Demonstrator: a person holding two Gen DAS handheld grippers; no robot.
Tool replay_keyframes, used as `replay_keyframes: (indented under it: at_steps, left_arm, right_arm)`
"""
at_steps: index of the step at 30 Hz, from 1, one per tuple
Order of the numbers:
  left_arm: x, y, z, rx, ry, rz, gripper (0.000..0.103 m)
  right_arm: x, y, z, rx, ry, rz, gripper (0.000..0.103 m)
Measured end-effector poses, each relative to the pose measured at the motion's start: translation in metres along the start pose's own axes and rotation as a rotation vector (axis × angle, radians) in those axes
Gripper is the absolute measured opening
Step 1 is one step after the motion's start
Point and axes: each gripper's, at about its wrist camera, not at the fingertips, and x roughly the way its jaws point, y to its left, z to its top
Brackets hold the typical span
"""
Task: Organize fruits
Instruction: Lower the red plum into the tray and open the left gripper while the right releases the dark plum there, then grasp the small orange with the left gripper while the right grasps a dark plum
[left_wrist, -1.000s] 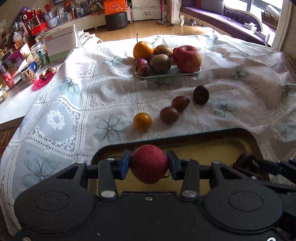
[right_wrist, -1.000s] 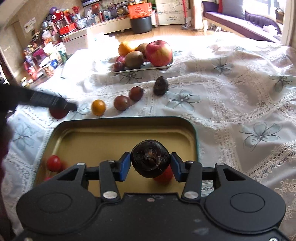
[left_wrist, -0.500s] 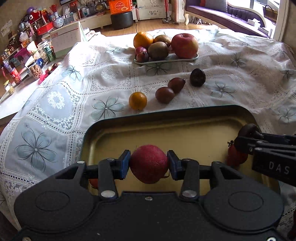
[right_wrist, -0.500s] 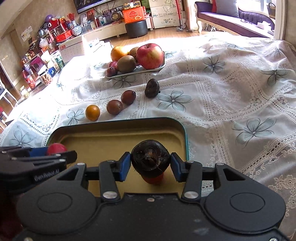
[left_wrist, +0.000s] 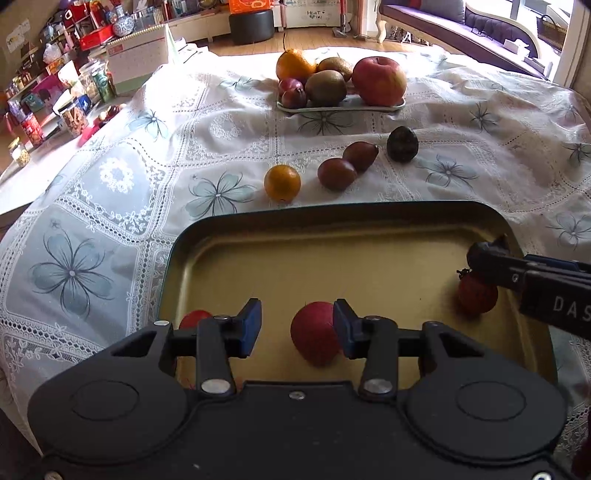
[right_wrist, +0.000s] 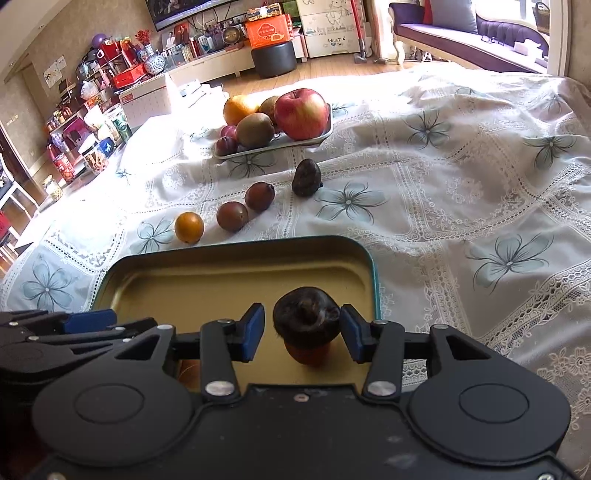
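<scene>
Both grippers are sitting low over the near end of the gold-bottomed tin tray (left_wrist: 369, 258), pointing forward across the table toward the fruit. The left gripper (left_wrist: 297, 326) has its jaws spread wide, with a red fruit (left_wrist: 314, 338) lying on the tray floor between the blue pads; it touches the right-hand pad (left_wrist: 341, 326) or sits just against it, and there's a clear gap to the other one. A smaller red fruit (left_wrist: 194, 318) peeks out at the tray's near left corner. Over on the right gripper (right_wrist: 302, 330) the jaws are open too, with a dark wrinkly fruit (right_wrist: 306, 317) sitting between them on top of a red one (right_wrist: 308, 355), gaps on both sides so nothing's clamped. In the left view that same gripper pokes in from the right edge with "DAS" in pale letters on its black body. Past the tray on the lace tablecloth (left_wrist: 110, 192) there's a small orange (left_wrist: 282, 182), two brownish-red fruits (left_wrist: 336, 173) touching each other, and another dark wrinkled one (left_wrist: 402, 144), and behind those a pale plate (left_wrist: 295, 108) piled with a red apple (left_wrist: 378, 80), kiwis (left_wrist: 325, 87), an orange and plums. Way back in the room a white cabinet reads "HEART" something, and the orange box (right_wrist: 267, 30) has print too small to read.
</scene>
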Motion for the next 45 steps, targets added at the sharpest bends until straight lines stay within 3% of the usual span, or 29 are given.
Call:
replay_keyframes:
  at_steps: [30, 40, 45]
  left_arm:
    - [0.003, 0.006, 0.001, -0.021, 0.035, -0.033, 0.051]
    - [0.004, 0.026, 0.053, -0.047, -0.02, -0.028, 0.051]
    - [0.026, 0.035, 0.082, -0.07, 0.002, -0.025, 0.051]
  right_arm:
    - [0.003, 0.001, 0.0, -0.012, 0.011, -0.013, 0.049]
    - [0.002, -0.005, 0.032, -0.003, -0.025, 0.01, 0.049]
    - [0.024, -0.008, 0.06, 0.003, -0.012, 0.012, 0.049]
